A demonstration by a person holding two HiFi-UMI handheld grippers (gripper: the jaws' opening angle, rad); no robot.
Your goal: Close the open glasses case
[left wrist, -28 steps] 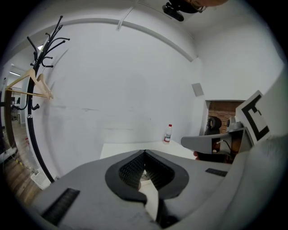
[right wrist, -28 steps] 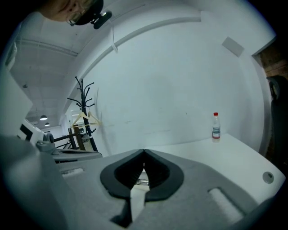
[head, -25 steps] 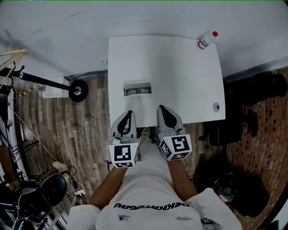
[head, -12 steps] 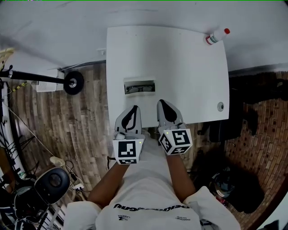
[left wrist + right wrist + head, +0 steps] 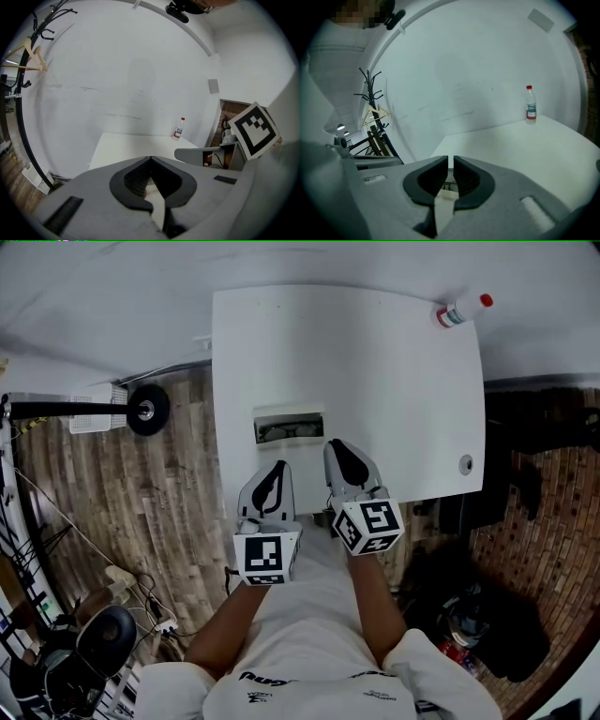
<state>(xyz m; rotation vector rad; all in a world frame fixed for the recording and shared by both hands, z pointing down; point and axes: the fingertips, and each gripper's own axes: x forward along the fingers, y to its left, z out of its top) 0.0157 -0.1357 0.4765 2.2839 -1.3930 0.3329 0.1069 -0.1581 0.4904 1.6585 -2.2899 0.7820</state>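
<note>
The open glasses case [image 5: 289,427] lies on the white table [image 5: 375,371], left of centre, with dark glasses inside and its lid still up. My left gripper [image 5: 277,469] hovers over the table's near edge, just short of the case, with its jaws shut and nothing between them. My right gripper [image 5: 337,447] sits beside the case's right end, its jaws closed to a thin slit and holding nothing. In the left gripper view the left gripper [image 5: 150,159] points across the table. The right gripper [image 5: 450,158] does the same in its own view.
A small clear bottle [image 5: 459,311] with a red cap stands at the table's far right corner, also in the gripper views as the bottle [image 5: 178,128] [image 5: 530,104]. A round grommet [image 5: 466,463] sits near the right edge. A wheeled stand [image 5: 145,410] stands left; dark bags lie right.
Both grippers have edged slightly forward towards the case, and the head view has shifted so the table sits nearer. The case has not moved and stays open.
</note>
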